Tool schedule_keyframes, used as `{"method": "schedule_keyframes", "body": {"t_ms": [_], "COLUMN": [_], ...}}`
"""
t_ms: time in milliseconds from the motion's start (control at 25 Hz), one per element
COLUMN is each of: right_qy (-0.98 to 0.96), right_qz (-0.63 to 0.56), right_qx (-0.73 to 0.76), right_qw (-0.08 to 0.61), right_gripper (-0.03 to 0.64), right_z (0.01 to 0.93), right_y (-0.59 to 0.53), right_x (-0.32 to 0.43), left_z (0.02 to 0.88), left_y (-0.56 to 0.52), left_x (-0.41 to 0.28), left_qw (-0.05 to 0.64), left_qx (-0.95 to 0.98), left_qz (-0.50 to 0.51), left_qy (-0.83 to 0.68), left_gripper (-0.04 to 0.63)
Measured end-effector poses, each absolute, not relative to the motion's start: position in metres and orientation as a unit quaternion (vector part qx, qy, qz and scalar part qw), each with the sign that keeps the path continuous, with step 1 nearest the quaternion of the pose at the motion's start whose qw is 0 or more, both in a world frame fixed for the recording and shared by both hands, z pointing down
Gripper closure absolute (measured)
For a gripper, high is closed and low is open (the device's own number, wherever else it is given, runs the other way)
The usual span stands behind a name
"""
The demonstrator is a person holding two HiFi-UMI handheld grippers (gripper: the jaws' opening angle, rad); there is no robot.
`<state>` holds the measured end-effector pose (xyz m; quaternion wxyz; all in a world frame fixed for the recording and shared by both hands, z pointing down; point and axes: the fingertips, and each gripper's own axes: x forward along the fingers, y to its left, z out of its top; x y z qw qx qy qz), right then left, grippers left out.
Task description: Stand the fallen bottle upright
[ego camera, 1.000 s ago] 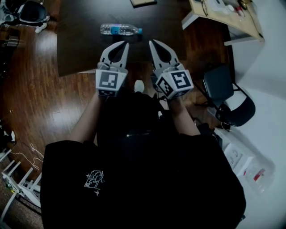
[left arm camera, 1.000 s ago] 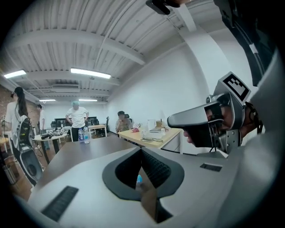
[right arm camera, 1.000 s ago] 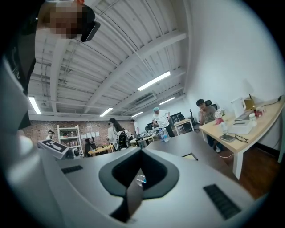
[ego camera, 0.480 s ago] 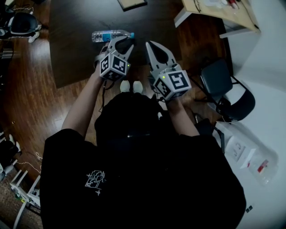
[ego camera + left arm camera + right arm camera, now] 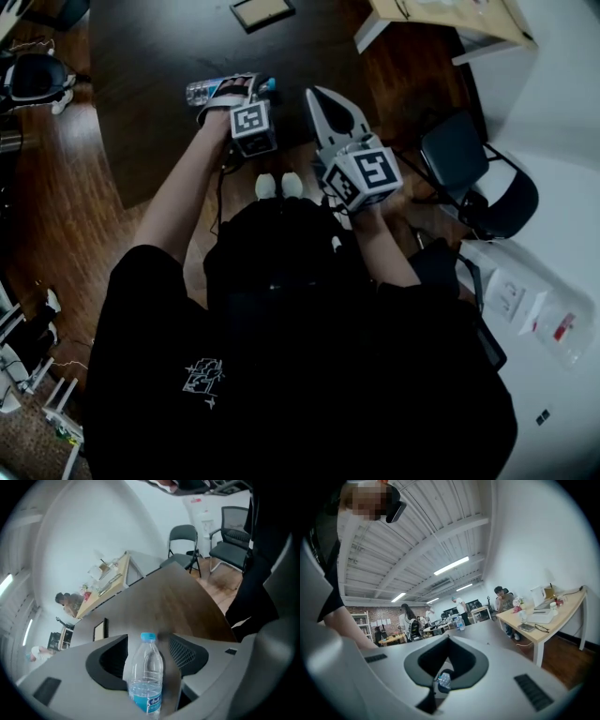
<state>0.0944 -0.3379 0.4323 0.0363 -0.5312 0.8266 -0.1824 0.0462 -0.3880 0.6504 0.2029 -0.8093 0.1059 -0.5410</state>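
A clear water bottle (image 5: 208,90) with a blue cap and blue label lies on its side near the front edge of the dark table (image 5: 155,47). My left gripper (image 5: 242,91) points steeply down over its cap end. Its jaws are opening, and they stand on either side of the bottle (image 5: 146,677) without pressing on it. My right gripper (image 5: 323,101) hovers just right of the bottle, level, its fingertips together and nothing in them. Through the gap between its curved fingers the right gripper view shows the bottle's cap (image 5: 443,680).
A dark framed rectangle (image 5: 262,11) lies farther back on the table. A light wooden desk (image 5: 450,14) stands at the back right and a black chair (image 5: 469,159) to the right. Another chair (image 5: 33,77) is at the far left. The floor is wood.
My left gripper has moved forward and down onto the bottle, rolled over, and its jaws have spread wide. The right gripper has shifted only a little.
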Motion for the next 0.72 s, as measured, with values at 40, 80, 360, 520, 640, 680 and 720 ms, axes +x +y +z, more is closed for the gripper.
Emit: {"method": "schedule_keyframes", "body": {"t_ms": [40, 80, 360, 520, 640, 680, 720], "right_qy": [0.825, 0.824, 0.813, 0.811, 0.809, 0.808, 0.807], "right_qz": [-0.182, -0.182, -0.186, -0.185, -0.187, -0.188, -0.189], "right_qx": [-0.534, -0.536, -0.551, -0.555, -0.557, -0.558, -0.559], "right_qw": [0.034, 0.033, 0.032, 0.029, 0.028, 0.028, 0.028], "right_gripper": [0.594, 0.594, 0.594, 0.594, 0.594, 0.594, 0.594], "right_z": [0.433, 0.433, 0.437, 0.440, 0.442, 0.442, 0.442], "right_y": [-0.339, -0.341, -0.352, -0.356, -0.357, -0.357, -0.357], "right_x": [0.096, 0.098, 0.107, 0.113, 0.118, 0.119, 0.120], "left_z": [0.657, 0.662, 0.678, 0.689, 0.695, 0.697, 0.699], "left_y": [-0.389, -0.391, -0.401, -0.401, -0.402, -0.403, -0.404], "left_x": [0.046, 0.046, 0.062, 0.066, 0.066, 0.066, 0.066], "left_qw": [0.204, 0.202, 0.187, 0.176, 0.172, 0.170, 0.168], "left_qx": [-0.802, -0.797, -0.789, -0.778, -0.776, -0.776, -0.775], "left_qz": [-0.553, -0.562, -0.584, -0.602, -0.606, -0.607, -0.608], "left_qy": [0.095, 0.087, 0.052, 0.031, 0.029, 0.029, 0.029], "left_gripper": [0.330, 0.330, 0.330, 0.330, 0.330, 0.330, 0.330]}}
